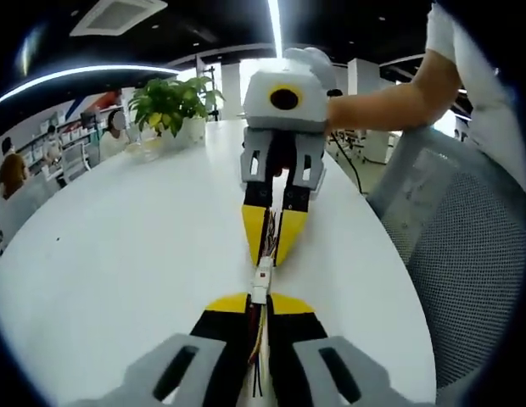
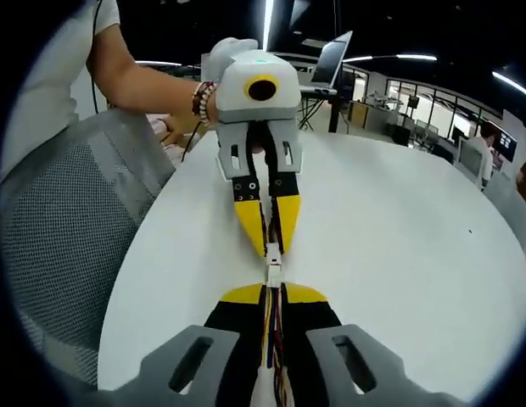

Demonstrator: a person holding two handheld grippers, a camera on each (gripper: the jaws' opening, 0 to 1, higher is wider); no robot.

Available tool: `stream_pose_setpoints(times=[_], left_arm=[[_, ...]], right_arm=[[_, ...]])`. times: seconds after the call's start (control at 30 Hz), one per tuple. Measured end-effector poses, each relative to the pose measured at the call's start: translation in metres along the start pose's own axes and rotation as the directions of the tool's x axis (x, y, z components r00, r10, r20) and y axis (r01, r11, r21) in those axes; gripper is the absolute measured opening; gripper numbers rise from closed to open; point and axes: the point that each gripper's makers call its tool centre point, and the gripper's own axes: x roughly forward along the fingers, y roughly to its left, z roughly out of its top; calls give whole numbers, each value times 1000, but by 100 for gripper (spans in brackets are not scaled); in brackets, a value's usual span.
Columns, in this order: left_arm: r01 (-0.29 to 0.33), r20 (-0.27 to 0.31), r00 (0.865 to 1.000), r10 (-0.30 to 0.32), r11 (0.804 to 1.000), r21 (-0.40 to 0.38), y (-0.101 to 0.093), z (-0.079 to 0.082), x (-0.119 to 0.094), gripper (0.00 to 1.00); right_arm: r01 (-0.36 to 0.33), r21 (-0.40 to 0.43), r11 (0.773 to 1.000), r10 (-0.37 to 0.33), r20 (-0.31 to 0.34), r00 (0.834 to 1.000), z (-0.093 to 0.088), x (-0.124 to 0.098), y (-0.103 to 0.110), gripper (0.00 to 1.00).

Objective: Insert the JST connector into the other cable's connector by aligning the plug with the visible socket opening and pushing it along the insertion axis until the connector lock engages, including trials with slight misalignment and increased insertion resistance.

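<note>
In the left gripper view, the left gripper [image 1: 258,298] rose from the bottom with its yellow-tipped jaws pressed together on a bundle of thin coloured wires [image 1: 256,343] that ran back between them. The white JST connector [image 1: 261,280] sat just ahead of those tips, between them and the tips of the right gripper [image 1: 268,254], which pointed straight back at the camera from the far side. The right gripper's jaws were likewise pinched on its own cable [image 1: 271,227], a thin dark run showing in the narrow slit between the yellow fingers. The two tools stood nose to nose, with the connector bridging the short gap; whether the plug was fully seated in the socket could not be told. The right gripper view showed the mirror of this: the right gripper [image 2: 272,292] clamped on its wires [image 2: 274,335], the white connector [image 2: 272,273] just past its tips, and the left gripper [image 2: 270,248] facing it, jaws closed on a cable. Everything hung just over a white round table [image 1: 119,254]. A potted plant [image 1: 172,106] stood well beyond the tools, a mesh chair [image 1: 467,254] lay off to the side, and a person's forearm [image 1: 390,97] reached behind the right gripper.
</note>
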Motion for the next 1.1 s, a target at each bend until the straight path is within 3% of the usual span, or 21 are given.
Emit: stream_pose_setpoints(times=[0.4, 0.83, 0.9, 0.97, 1.1], left_arm=[[18, -8, 1000, -18, 1000, 10, -4, -2, 3, 0], [41, -58, 998, -37, 997, 72, -13, -2, 5, 0], [49, -32, 998, -47, 997, 67, -15, 3, 6, 0], [50, -47, 998, -46, 995, 87, -15, 3, 6, 0], [43, -32, 999, -41, 997, 58, -12, 5, 4, 0]], right_arm=[[-10, -17, 1000, 9, -33, 999, -3, 2, 3, 4], [-29, -105, 994, 13, -151, 988, -5, 4, 10, 4], [-37, -94, 995, 26, -119, 993, 1, 5, 12, 3], [-36, -106, 994, 21, -143, 990, -1, 4, 11, 3], [-23, -99, 995, 10, -133, 991, 1, 1, 9, 3]])
